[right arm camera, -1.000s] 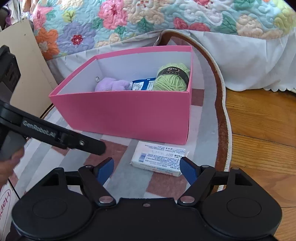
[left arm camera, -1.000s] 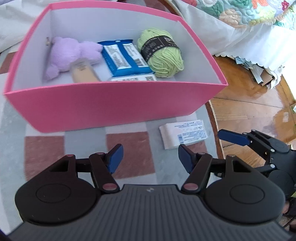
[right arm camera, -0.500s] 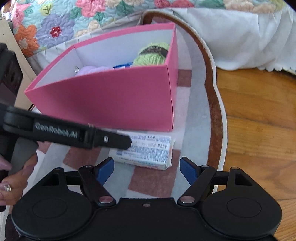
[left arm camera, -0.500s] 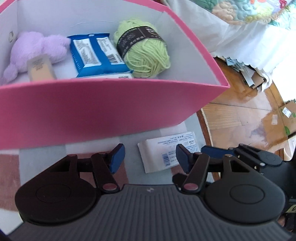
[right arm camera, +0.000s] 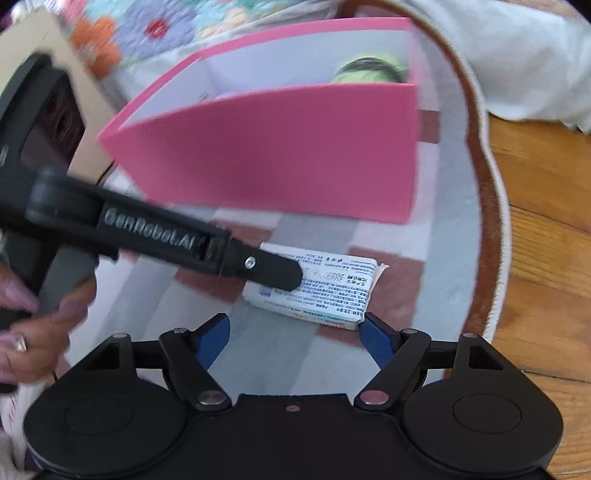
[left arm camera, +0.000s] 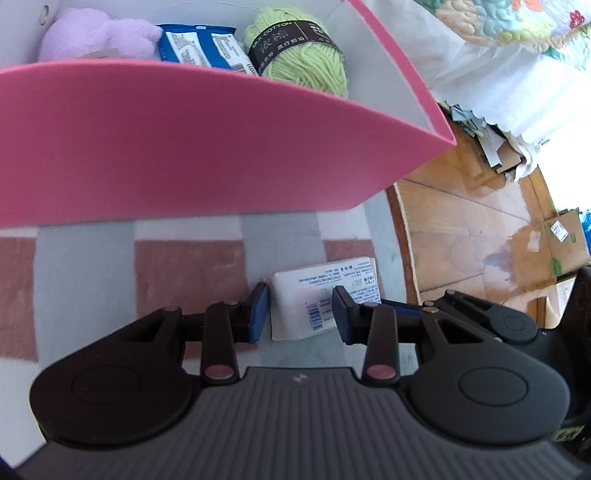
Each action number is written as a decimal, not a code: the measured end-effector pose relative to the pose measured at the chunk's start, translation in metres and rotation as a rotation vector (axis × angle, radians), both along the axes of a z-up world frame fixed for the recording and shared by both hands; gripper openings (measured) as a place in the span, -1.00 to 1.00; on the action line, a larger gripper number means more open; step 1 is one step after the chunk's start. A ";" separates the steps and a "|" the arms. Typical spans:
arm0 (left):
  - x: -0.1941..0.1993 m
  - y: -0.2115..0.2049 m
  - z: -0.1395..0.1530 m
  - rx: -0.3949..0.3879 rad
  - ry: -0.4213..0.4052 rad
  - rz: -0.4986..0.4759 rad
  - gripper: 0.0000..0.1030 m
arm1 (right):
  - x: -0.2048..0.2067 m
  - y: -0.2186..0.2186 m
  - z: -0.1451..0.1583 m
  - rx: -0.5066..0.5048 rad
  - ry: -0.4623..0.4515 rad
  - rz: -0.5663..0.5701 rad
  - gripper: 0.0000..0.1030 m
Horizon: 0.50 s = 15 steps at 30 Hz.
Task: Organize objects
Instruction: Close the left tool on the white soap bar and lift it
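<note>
Checked rug on wooden floor, quilted bed behind, both grippers' fingers apart

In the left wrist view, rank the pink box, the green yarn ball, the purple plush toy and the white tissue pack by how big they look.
1. pink box, by far the largest.
2-4. green yarn ball, purple plush toy, white tissue pack: these look alike; the box wall hides part of the toy and yarn, and the pack lies nearer the camera, so no ranking.
</note>
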State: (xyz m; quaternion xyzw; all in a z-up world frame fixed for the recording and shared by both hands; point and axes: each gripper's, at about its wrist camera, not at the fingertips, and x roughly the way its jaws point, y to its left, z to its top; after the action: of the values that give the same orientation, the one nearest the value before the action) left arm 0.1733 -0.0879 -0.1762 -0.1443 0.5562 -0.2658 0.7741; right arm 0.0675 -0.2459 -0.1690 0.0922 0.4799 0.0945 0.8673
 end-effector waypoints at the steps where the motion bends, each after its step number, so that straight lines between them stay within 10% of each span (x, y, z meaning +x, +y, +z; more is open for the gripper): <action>1: -0.001 0.001 0.001 0.007 0.003 0.007 -0.30 | -0.001 0.005 0.000 -0.020 -0.002 0.027 0.59; 15: -0.010 0.007 0.007 0.037 -0.018 -0.005 -0.38 | 0.001 0.003 -0.001 -0.099 -0.034 -0.006 0.08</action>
State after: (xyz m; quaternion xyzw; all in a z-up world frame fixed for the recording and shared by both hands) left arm 0.1633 -0.0812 -0.1695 -0.1262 0.5543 -0.2585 0.7811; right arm 0.0685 -0.2425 -0.1700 0.0487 0.4689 0.0696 0.8792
